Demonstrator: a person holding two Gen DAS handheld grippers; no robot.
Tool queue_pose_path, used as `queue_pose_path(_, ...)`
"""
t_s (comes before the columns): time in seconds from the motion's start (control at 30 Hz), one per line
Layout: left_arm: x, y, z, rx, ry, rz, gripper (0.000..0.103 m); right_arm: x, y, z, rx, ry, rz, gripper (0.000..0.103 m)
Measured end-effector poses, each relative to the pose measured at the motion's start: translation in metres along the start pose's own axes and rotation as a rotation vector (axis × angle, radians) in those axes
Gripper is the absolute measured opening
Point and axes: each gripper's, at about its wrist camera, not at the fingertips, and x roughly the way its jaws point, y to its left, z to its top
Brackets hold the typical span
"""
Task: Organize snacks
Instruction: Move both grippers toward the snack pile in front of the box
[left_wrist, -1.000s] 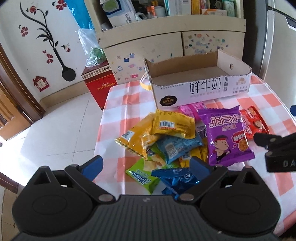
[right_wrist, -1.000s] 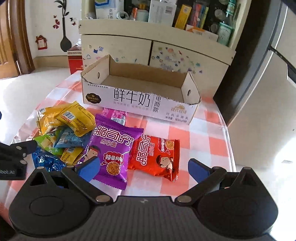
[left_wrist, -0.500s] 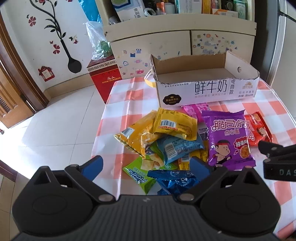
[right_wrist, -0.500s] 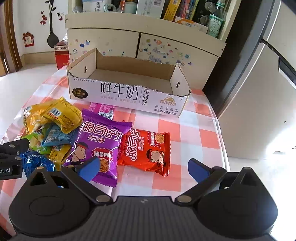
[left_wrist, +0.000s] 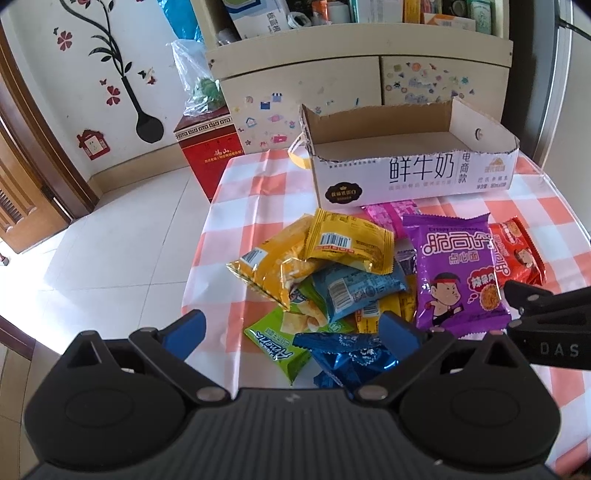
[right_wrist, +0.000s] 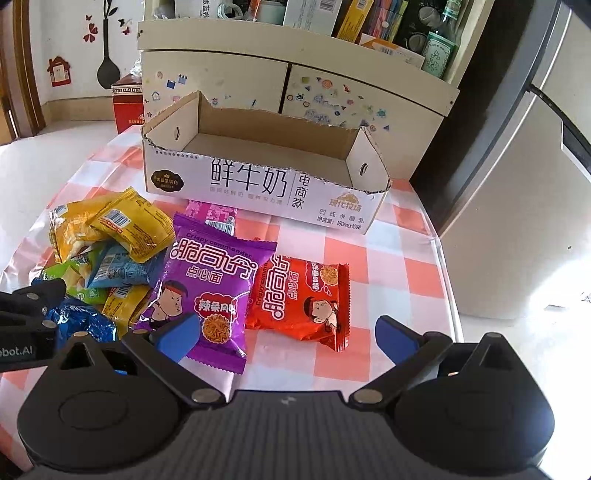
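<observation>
A: What is the left wrist view giving that the right one is not?

B: It is showing the near pile clearly: a green packet (left_wrist: 282, 341) and a shiny blue packet (left_wrist: 349, 356) lying just ahead of the left gripper (left_wrist: 291, 326), whose jaws are standing apart, holding nothing.

A: And the right wrist view?

B: It is showing the whole red packet (right_wrist: 303, 301) lying flat beside the purple packet (right_wrist: 210, 284), with the right gripper (right_wrist: 288, 334) hovering near them, fingers spread and gripping nothing.

A: The cardboard box (right_wrist: 258, 184)?

B: It is sitting at the far side of the checkered table (right_wrist: 384, 258); it seems to be holding 0 snacks, though the near wall is hiding part of its floor.
</observation>
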Motion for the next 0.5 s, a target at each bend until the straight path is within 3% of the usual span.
queue_pose_path(0.5,0.0028,-0.0032,-0.0008,-0.001,0.009,-0.013,0.099,0.0020,0.0032,0.0000,-0.007,0.007,-0.004,0.103)
